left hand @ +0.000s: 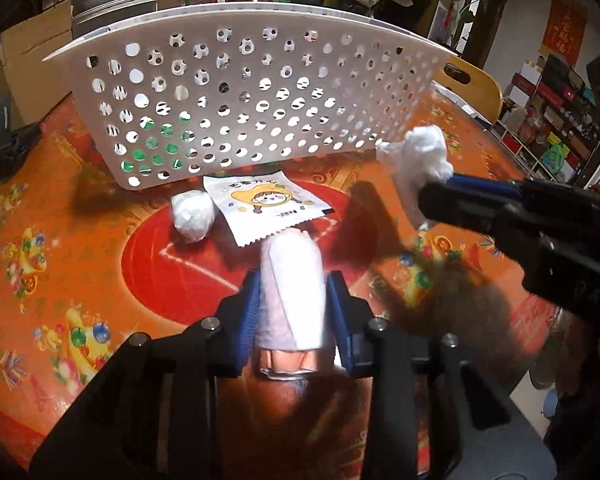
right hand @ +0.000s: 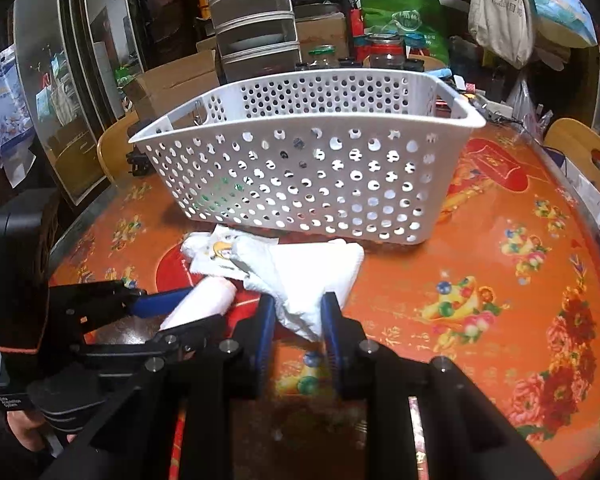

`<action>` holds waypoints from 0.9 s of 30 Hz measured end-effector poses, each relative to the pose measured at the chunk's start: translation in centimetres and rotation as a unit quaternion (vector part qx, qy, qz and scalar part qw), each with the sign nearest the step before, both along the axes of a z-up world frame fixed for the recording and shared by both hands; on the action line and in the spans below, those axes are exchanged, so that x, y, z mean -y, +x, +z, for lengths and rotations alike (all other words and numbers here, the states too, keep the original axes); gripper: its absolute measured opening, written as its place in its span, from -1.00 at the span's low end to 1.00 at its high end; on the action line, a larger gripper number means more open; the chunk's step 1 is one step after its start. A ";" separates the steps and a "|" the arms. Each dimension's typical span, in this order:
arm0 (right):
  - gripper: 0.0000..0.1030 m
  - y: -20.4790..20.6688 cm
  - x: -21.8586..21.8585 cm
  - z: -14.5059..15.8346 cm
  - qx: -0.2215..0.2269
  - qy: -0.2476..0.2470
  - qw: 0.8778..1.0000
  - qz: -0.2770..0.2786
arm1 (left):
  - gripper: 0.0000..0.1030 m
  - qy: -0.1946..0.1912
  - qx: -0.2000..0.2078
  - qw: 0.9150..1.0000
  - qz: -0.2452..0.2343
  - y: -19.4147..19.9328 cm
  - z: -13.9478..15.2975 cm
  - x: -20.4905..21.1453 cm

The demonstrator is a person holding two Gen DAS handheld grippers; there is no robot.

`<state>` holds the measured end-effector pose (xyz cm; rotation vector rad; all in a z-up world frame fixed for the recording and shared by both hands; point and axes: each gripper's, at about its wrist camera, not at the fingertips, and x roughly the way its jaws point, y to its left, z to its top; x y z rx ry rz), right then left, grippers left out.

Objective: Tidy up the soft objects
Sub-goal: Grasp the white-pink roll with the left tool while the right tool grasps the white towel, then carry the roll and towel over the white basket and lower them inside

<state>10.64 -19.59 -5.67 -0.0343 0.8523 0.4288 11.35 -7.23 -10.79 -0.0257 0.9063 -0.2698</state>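
Left hand-held gripper: nearest the left wrist camera; its blue pads are clamped on a white rolled soft pack that stands up between them, the roll's far end pointing toward the basket.
Right hand-held gripper: clenched on a crumpled white cloth; the blue pads press its lower corner from both sides, and the rest of the cloth fans out ahead of the fingers.
Right gripper from the left view: it reaches in from the right edge, with the crumpled white cloth bunched at its tip, lifted clear of the bench and level with the basket's lower right corner.
Basket: white plastic, walls full of round holes, standing upright on the bench beyond both grippers; something green shows through the holes low on its left side.
Sachet: flat white packet with a cartoon face, lying on the bench just before the basket's near wall.
Wrapped white ball: lies on the bench just left of the sachet, close to it; whether they touch I cannot tell.
Bench: covered by an orange and red cloth with flower prints.
Background: cardboard boxes, jars and bags stand behind the basket.
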 end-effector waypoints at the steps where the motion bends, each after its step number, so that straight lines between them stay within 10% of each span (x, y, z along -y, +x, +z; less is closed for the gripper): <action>1: -0.57 0.0 0.0 0.1 0.002 -0.001 1.000 -0.001 | -0.40 0.003 0.008 1.000 0.001 -0.5 0.2 -0.1; 27: -0.60 -1.0 -0.3 9.1 0.092 -0.027 0.995 -0.017 | -0.41 0.000 0.141 0.990 0.031 -2.9 15.7 -8.2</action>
